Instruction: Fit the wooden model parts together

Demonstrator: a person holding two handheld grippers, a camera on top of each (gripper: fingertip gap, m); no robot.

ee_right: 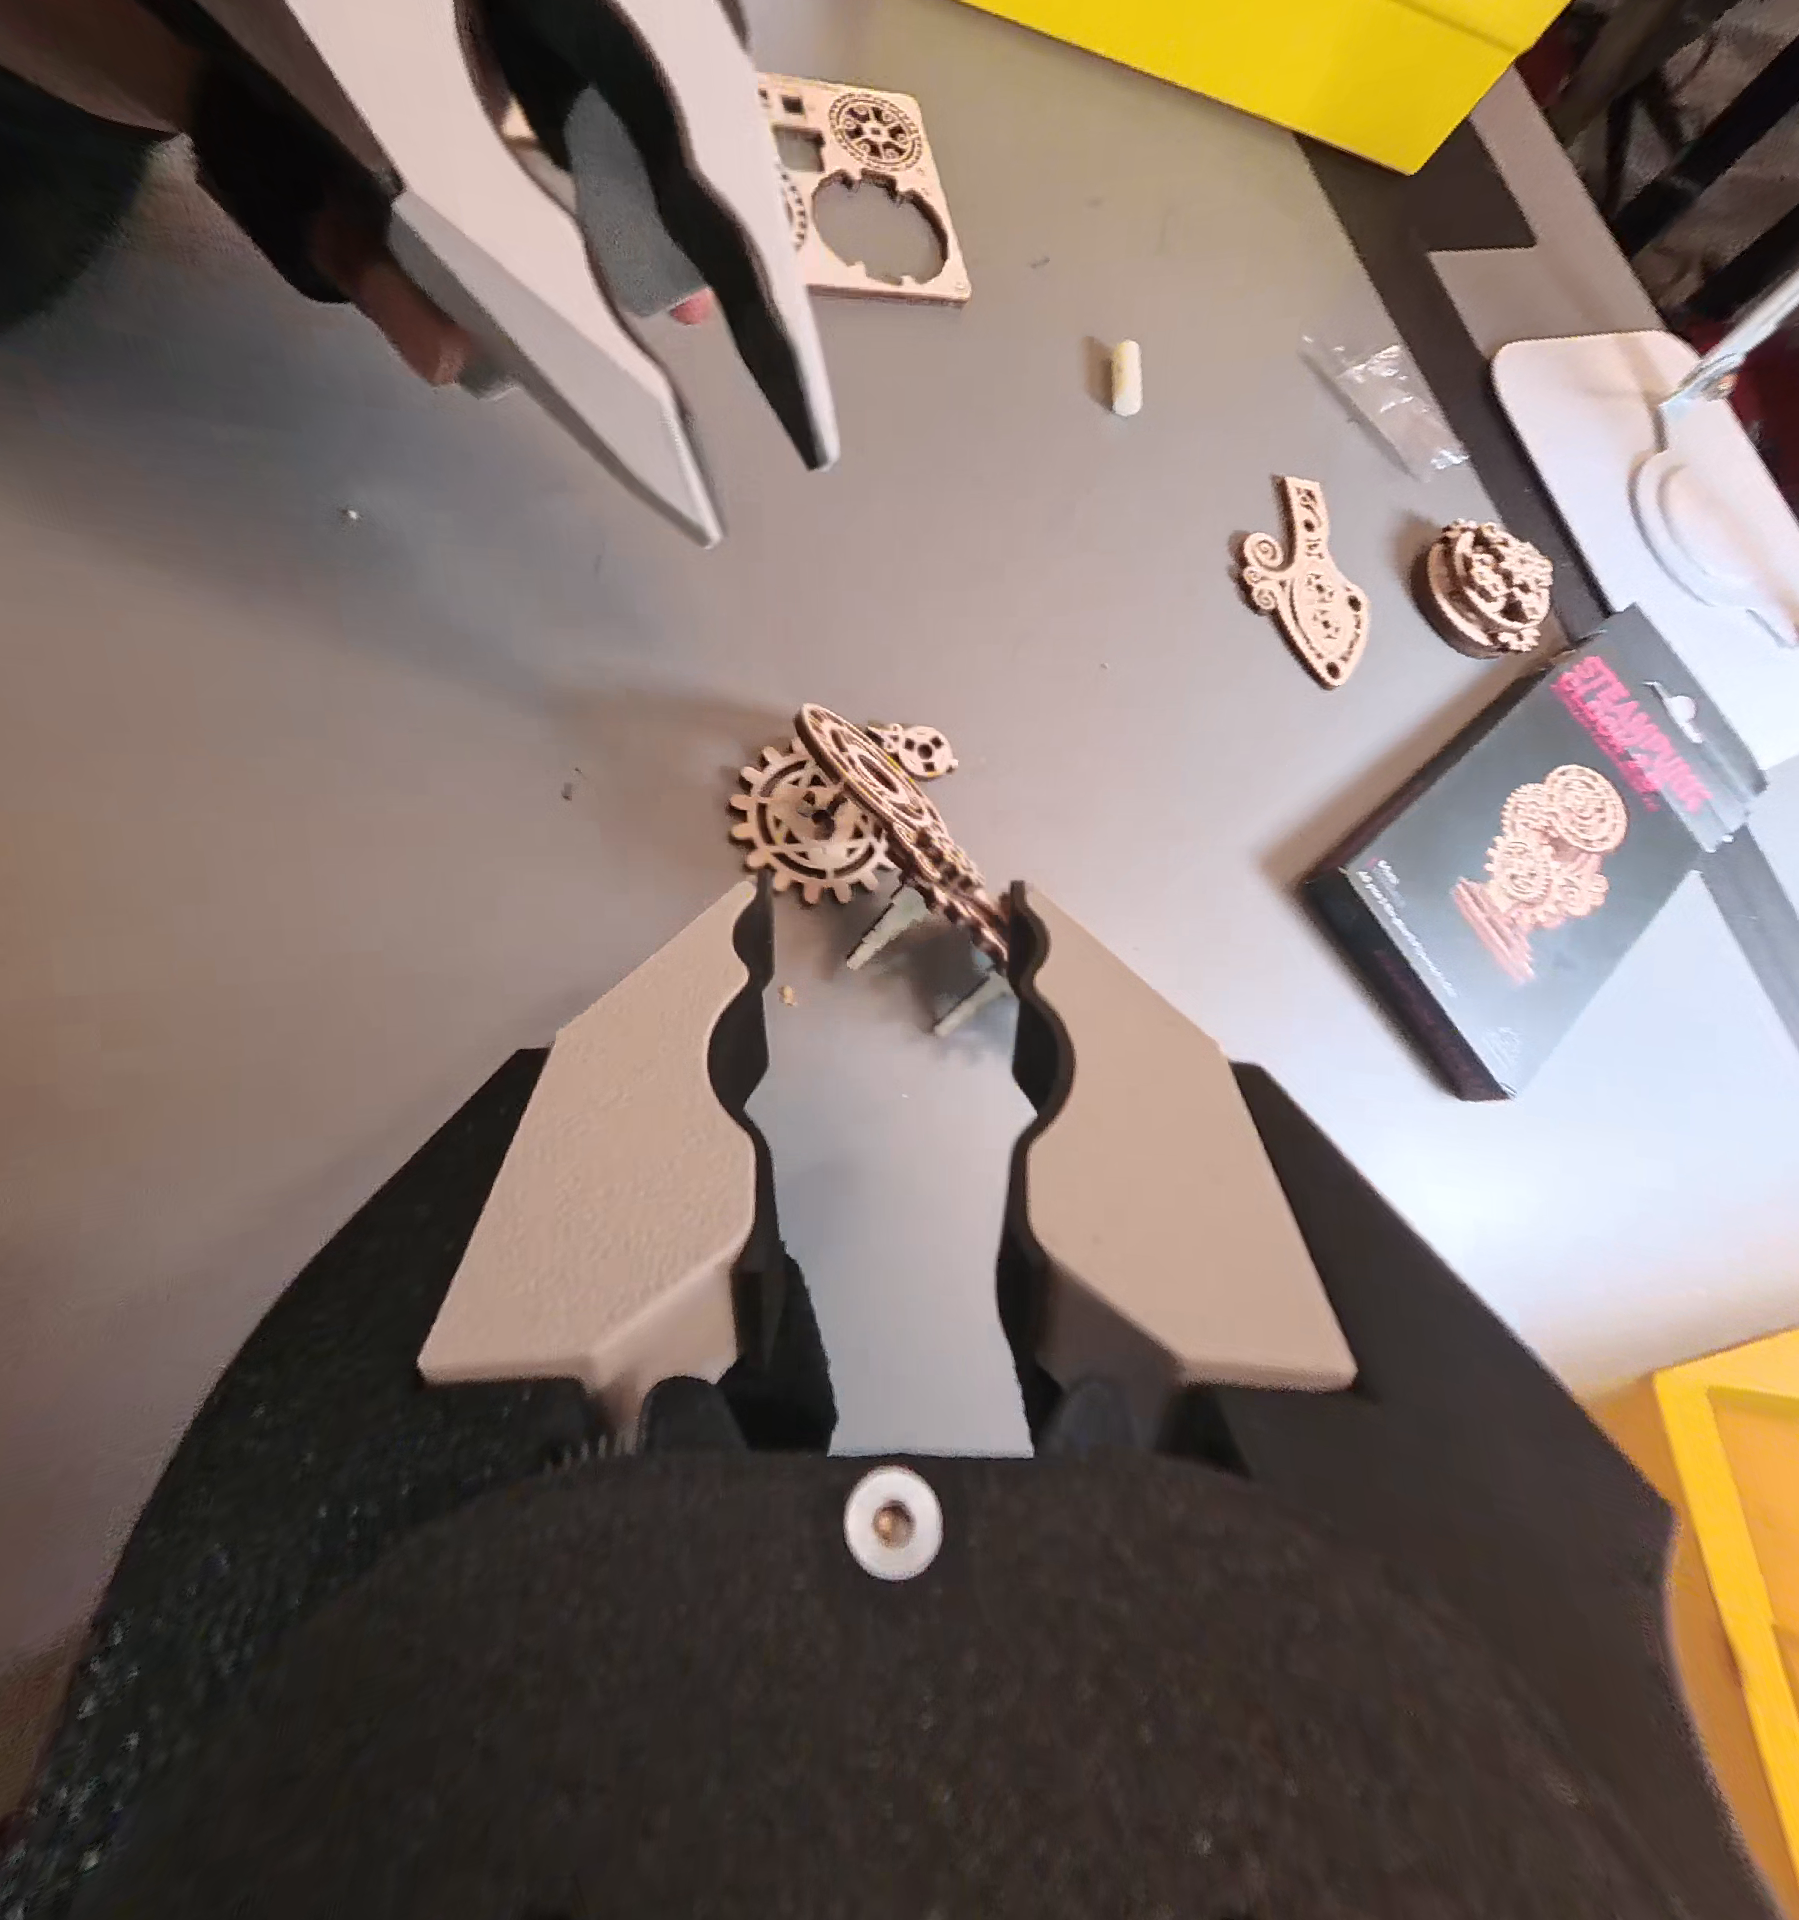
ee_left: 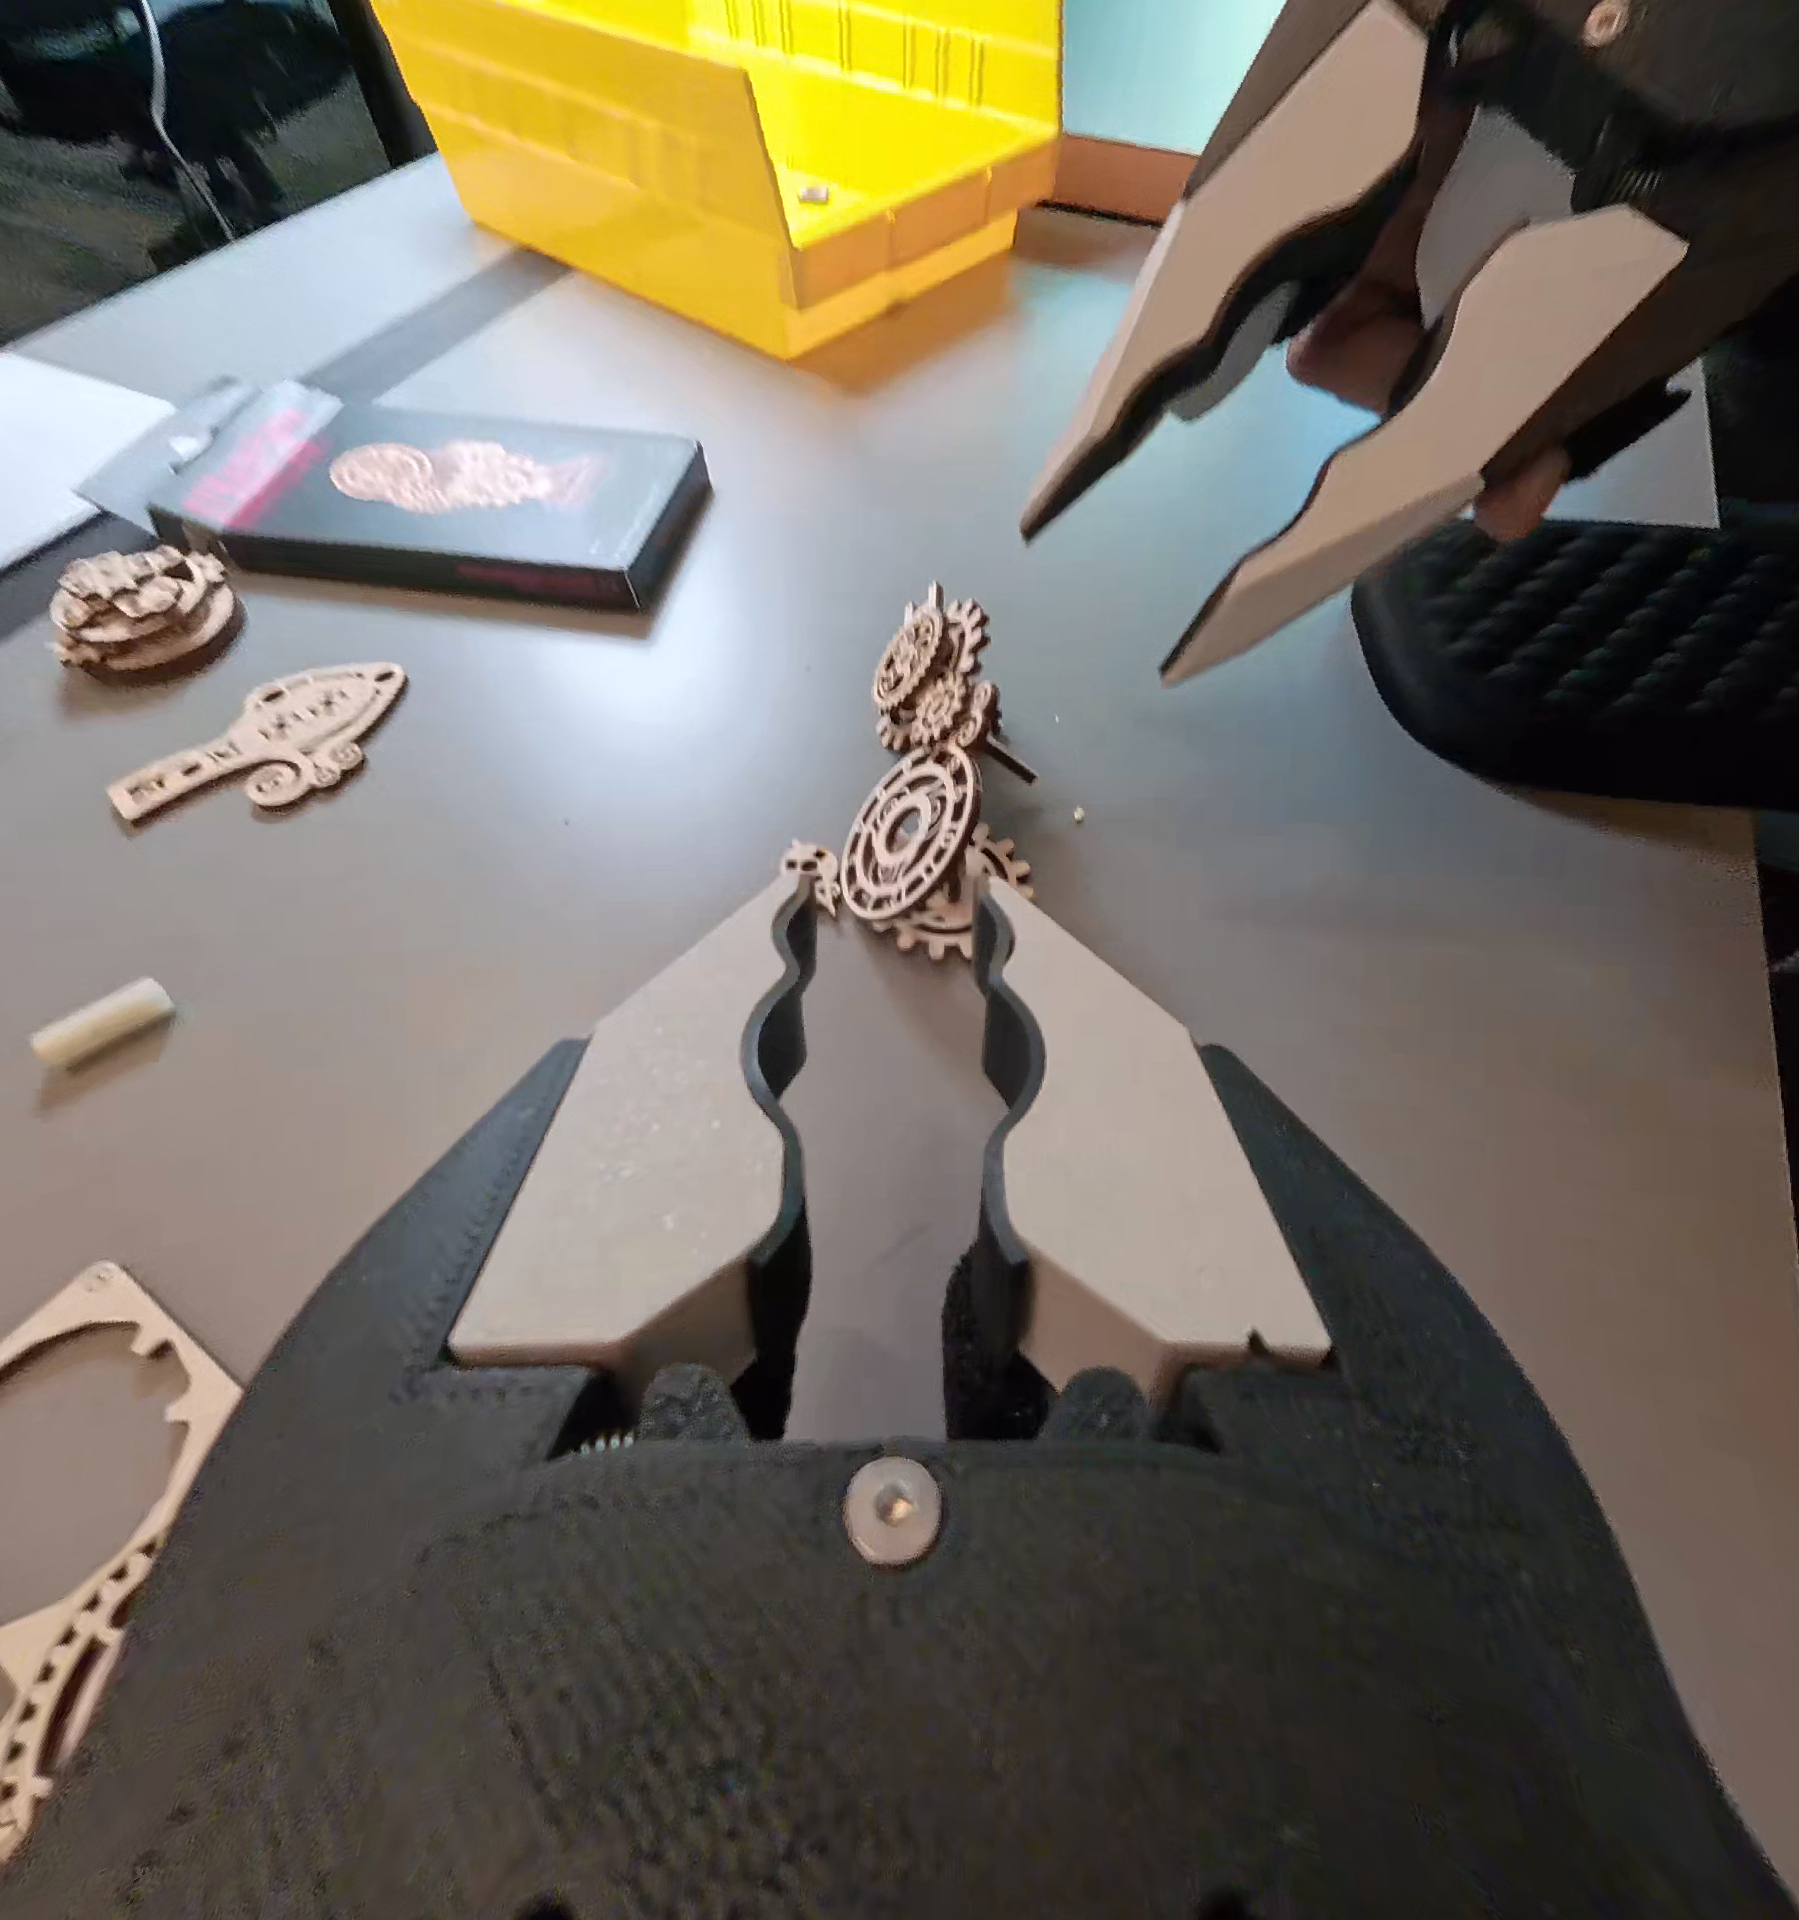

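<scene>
Two grippers share a grey table (ee_left: 1238, 987), both with jaws spread and nothing between them. In the left wrist view the left gripper (ee_left: 893, 902) fills the lower centre of the frame, its tips low by the table surface, while the right gripper (ee_left: 1097, 597) hangs in the upper right, tilted down toward the middle. In the right wrist view the right gripper (ee_right: 890, 894) sits lower centre and the left gripper (ee_right: 765, 499) reaches in from the upper left.

Largest after these is a yellow bin (ee_left: 770, 156) at the top centre of the left wrist view, then a black mesh chair (ee_left: 1622, 665) at the right edge. A black box (ee_left: 448, 509) with a picture of the model lies flat in the upper left of that view, and at right centre in the right wrist view. A cut-out wooden sheet (ee_left: 33, 1496) lies at the lower left edge.

The wooden gear assembly (ee_left: 921, 790), a cluster of dials and cogs, lies on the table in the centre of the left wrist view, just past the left gripper's tips; in the right wrist view it lies centre frame, at the right gripper's tips (ee_right: 853, 821), and whether they touch it I cannot tell.

A flat scrolled wooden piece (ee_left: 261, 743) and a round stacked wooden piece (ee_left: 142, 613) lie at the left, well apart from the assembly. Smallest is a white cylinder (ee_left: 100, 1023) at left centre.
</scene>
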